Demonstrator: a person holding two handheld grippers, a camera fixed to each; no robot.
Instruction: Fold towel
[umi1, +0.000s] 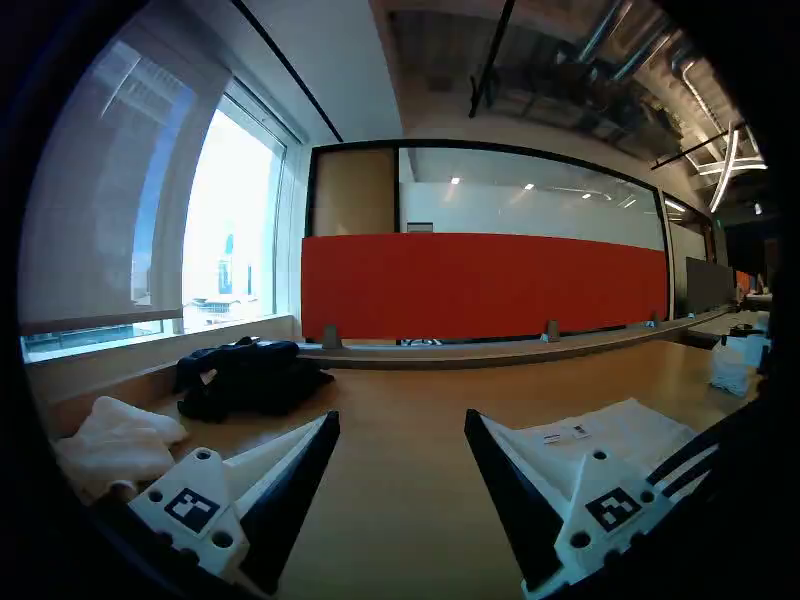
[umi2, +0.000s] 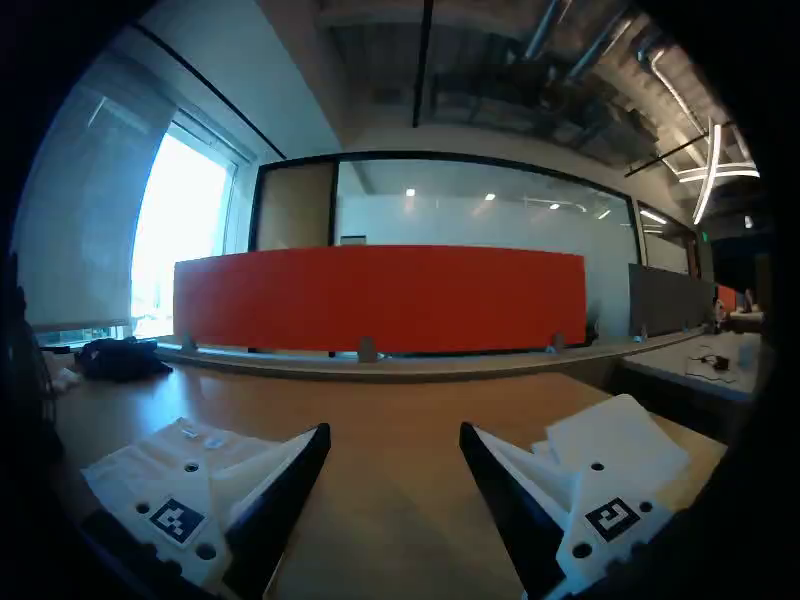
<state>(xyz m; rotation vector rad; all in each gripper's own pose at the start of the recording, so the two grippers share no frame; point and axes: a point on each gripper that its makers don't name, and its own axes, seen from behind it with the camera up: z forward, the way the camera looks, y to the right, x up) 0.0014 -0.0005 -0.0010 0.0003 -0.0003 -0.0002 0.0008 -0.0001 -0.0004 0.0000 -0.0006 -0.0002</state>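
Left gripper (umi1: 401, 414) and right gripper (umi2: 394, 427) sit low over a wood table (umi1: 420, 380) — jaws wide apart, both empty. A flat white towel (umi1: 620, 430) lies on the table between them — not gripped.

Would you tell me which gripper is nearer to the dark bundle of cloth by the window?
Left. The dark bundle lies just ahead and left of the left gripper; from the right gripper it looks small and far off to the left.
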